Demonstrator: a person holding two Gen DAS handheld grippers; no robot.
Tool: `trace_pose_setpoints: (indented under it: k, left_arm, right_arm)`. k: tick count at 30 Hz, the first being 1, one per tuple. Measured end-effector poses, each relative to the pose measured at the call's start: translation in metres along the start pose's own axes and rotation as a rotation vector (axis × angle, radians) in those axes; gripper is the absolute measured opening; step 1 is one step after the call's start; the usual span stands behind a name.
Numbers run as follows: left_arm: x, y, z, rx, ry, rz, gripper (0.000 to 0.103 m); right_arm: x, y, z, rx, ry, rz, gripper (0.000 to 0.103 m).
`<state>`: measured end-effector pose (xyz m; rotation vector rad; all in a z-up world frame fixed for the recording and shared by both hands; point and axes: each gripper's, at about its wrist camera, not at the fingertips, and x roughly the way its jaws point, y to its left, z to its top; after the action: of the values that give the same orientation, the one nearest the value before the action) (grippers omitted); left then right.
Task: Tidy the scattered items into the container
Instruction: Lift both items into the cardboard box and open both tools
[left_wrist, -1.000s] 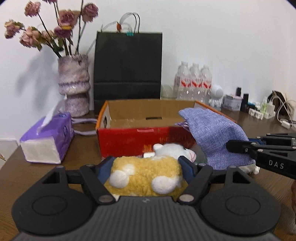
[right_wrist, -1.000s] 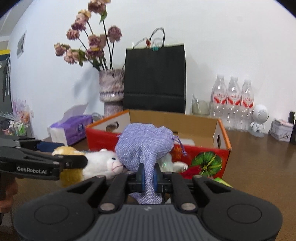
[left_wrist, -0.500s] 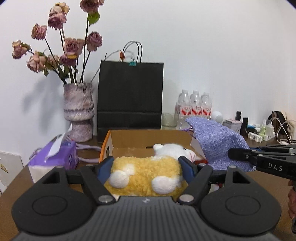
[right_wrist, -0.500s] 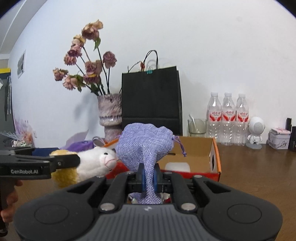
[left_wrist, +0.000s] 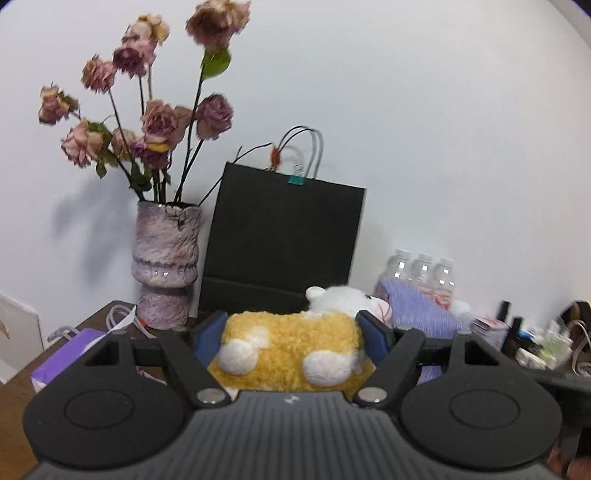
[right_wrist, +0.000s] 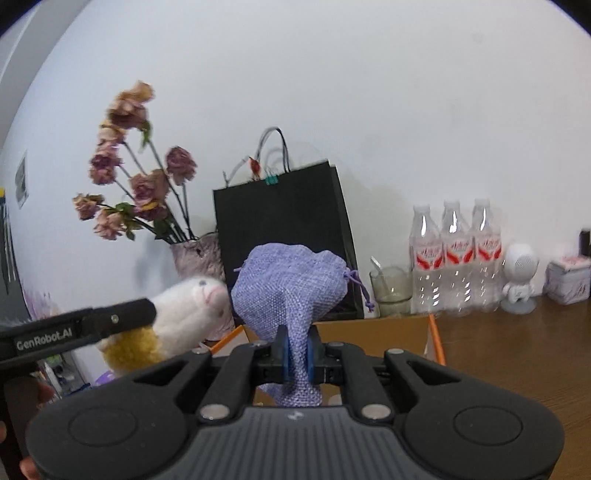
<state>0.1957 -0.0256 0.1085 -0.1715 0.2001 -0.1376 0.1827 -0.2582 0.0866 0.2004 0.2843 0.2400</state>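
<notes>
- The left tongs (left_wrist: 291, 332) are clamping a yellow-and-white plush sheep (left_wrist: 295, 343) across its woolly body, the blue pads pressing on both flanks, its white head pointing toward the black paper bag (left_wrist: 284, 243).
- The right tongs (right_wrist: 298, 354) are pinching a lavender drawstring pouch (right_wrist: 291, 288) by its lower end, jaws drawn narrow, the gathered top bulging up in front of the black paper bag.
- Both items are hanging in the air side by side, the sheep to the left of the pouch, nose just beside it in the right wrist view.
- The cardboard box (right_wrist: 373, 332), orange-edged, is lying on the brown surface (right_wrist: 517, 339) in front of the black paper bag, below and behind the pouch.
- A mottled vase (left_wrist: 166, 266) of dried roses (left_wrist: 155, 110) is standing to the left of the black paper bag.
- Three water bottles (right_wrist: 456, 258), a glass cup (right_wrist: 391, 291) and a small white robot figure (right_wrist: 520, 277) are lining the wall to the right of the black paper bag.
- A purple tissue pack (left_wrist: 62, 362) is sitting left of the vase, toward the surface's near edge.
</notes>
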Motion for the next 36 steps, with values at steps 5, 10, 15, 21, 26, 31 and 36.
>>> trace_pose_setpoints:
  k: [5,10,15,21,26,31,36]
  left_arm:
    - [0.049,-0.001,-0.005,-0.045,0.056,0.031,0.077]
    - [0.087,0.001,-0.022,-0.002,0.13,0.088,0.077]
    - [0.105,0.003,-0.037,0.031,0.191,0.114,0.077]
    - [0.11,0.003,-0.043,0.045,0.218,0.138,0.082]
    - [0.106,0.004,-0.039,0.04,0.218,0.13,0.103]
    - [0.099,-0.007,-0.034,0.127,0.23,0.156,0.103]
    - [0.097,-0.011,-0.034,0.147,0.242,0.194,0.103]
  right_arm:
    - [0.044,-0.009,-0.006,0.02,0.052,-0.008,0.008]
    - [0.08,-0.018,-0.017,-0.056,0.117,-0.072,0.008]
    - [0.102,-0.029,-0.028,-0.044,0.186,-0.07,0.008]
    - [0.109,-0.031,-0.033,-0.049,0.219,-0.069,0.01]
    - [0.11,-0.029,-0.032,-0.057,0.262,-0.071,0.08]
    - [0.105,-0.021,-0.027,-0.106,0.264,-0.095,0.103]
    - [0.105,-0.021,-0.027,-0.118,0.282,-0.123,0.103]
